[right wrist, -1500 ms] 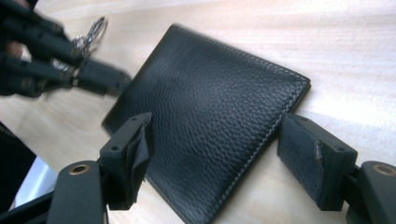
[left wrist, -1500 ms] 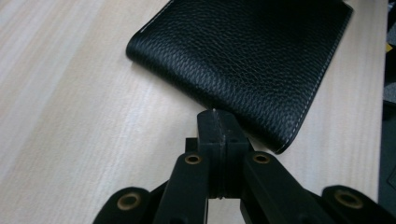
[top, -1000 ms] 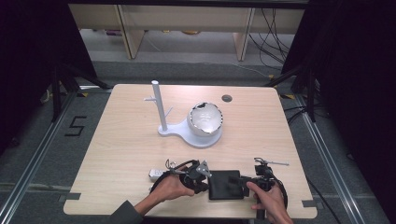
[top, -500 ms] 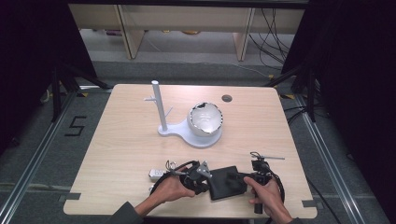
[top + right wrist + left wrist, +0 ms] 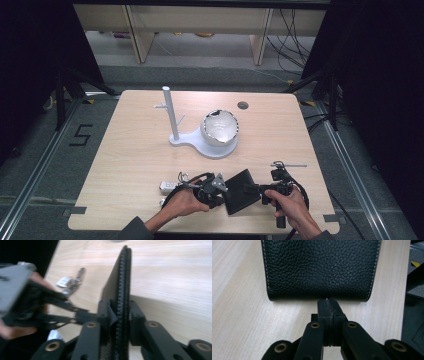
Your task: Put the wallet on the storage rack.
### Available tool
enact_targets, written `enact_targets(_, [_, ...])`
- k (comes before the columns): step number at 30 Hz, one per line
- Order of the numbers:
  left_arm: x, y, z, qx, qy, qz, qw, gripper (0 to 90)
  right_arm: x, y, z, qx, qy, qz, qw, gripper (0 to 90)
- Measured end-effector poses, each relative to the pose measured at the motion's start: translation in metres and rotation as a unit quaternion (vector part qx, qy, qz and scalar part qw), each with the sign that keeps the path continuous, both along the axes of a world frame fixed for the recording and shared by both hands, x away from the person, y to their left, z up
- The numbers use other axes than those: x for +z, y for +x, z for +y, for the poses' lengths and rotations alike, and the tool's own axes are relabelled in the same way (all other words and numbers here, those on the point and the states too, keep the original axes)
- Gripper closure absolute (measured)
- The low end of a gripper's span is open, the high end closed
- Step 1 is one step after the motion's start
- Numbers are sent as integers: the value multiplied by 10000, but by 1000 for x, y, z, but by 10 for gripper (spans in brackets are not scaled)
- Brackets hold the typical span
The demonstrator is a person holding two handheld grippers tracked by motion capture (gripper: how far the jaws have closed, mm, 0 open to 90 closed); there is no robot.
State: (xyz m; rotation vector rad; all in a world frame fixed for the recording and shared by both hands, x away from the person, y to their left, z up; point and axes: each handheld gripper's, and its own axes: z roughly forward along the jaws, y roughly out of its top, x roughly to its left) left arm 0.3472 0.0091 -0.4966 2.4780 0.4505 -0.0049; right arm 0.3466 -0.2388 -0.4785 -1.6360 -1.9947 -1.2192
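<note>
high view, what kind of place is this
Probably a lab recording station: a lone wooden table on a grey floor with a taped number marker, black curtains at both sides, and loose cables behind.

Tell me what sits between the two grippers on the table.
The black leather wallet: in the high view it spans the gap, the left gripper pinching one edge and the right gripper clamped on the opposite one.

High view overhead facing forward, both gripper views close (right perhaps blurred), sharing the wallet [image 5: 242,192].
</note>
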Motion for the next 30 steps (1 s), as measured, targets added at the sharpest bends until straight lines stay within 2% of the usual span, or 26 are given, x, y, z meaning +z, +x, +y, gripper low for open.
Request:
enact_targets(1, [0, 0, 0, 0, 0, 0, 10000, 892, 0, 0, 0, 0, 0, 0, 10000, 770])
enact_targets(5, [1, 1, 3, 36, 17, -43, 10000, 890, 8, 2, 8, 238, -131, -270, 9993, 789])
enact_targets(7, [2, 2, 5, 49, -13, -45, 10000, 880, 10, 2, 11, 268, -106, -249, 9993, 791])
enact_targets(8, [7, 3, 10, 120, -44, -71, 9999, 834, 17, 2, 16, 256, -136, -110, 9995, 792])
enact_targets(10, [12, 2, 16, 159, -96, -96, 9998, 801, 20, 4, 16, 419, -214, -391, 9981, 793])
enact_targets(12, [15, 1, 20, 168, -126, -110, 9997, 745, 24, 7, 15, 494, -345, -581, 9965, 794])
enact_targets(13, [18, 0, 23, 161, -133, -123, 9997, 745, 24, 7, 15, 494, -345, -581, 9965, 794])
enact_targets(15, [24, -2, 34, 182, -165, -142, 9996, 678, 33, 11, 16, 549, -255, -631, 9962, 794])
enact_targets(17, [27, -3, 38, 207, -191, -144, 9995, 646, 36, 13, 16, 532, -265, -674, 9960, 794])
enact_targets(18, [29, -5, 42, 213, -226, -130, 9994, 602, 42, 16, 16, 530, -270, -780, 9952, 793])
enact_targets(19, [31, -6, 46, 207, -248, -115, 9994, 602, 42, 16, 16, 530, -270, -780, 9952, 793])
enact_targets(20, [34, -10, 56, 310, -243, -241, 9989, 544, 48, 21, 14, 466, -241, -834, 9951, 794])
enact_targets(21, [34, -13, 60, 419, -318, -220, 9984, 520, 51, 23, 13, 430, -249, -877, 9949, 793])
enact_targets(23, [36, -13, 65, 353, -234, -252, 9988, 491, 55, 25, 12, 406, -232, -901, 9948, 793])
enact_targets(24, [39, -18, 74, 507, -344, -249, 9978, 476, 60, 32, 10, 379, -236, -1027, 9937, 793])
enact_targets(27, [42, -21, 84, 531, -343, -262, 9977, 446, 68, 37, 9, 319, -265, -1108, 9930, 793])
enact_targets(28, [43, -24, 93, 648, -409, -260, 9967, 437, 77, 43, 7, 264, -277, -1175, 9923, 793])
enact_targets(29, [43, -26, 97, 670, -409, -279, 9965, 435, 80, 46, 6, 244, -272, -1220, 9919, 793])
enact_targets(30, [45, -26, 104, 509, -200, -346, 9979, 432, 84, 49, 5, 207, -294, -1267, 9913, 793])
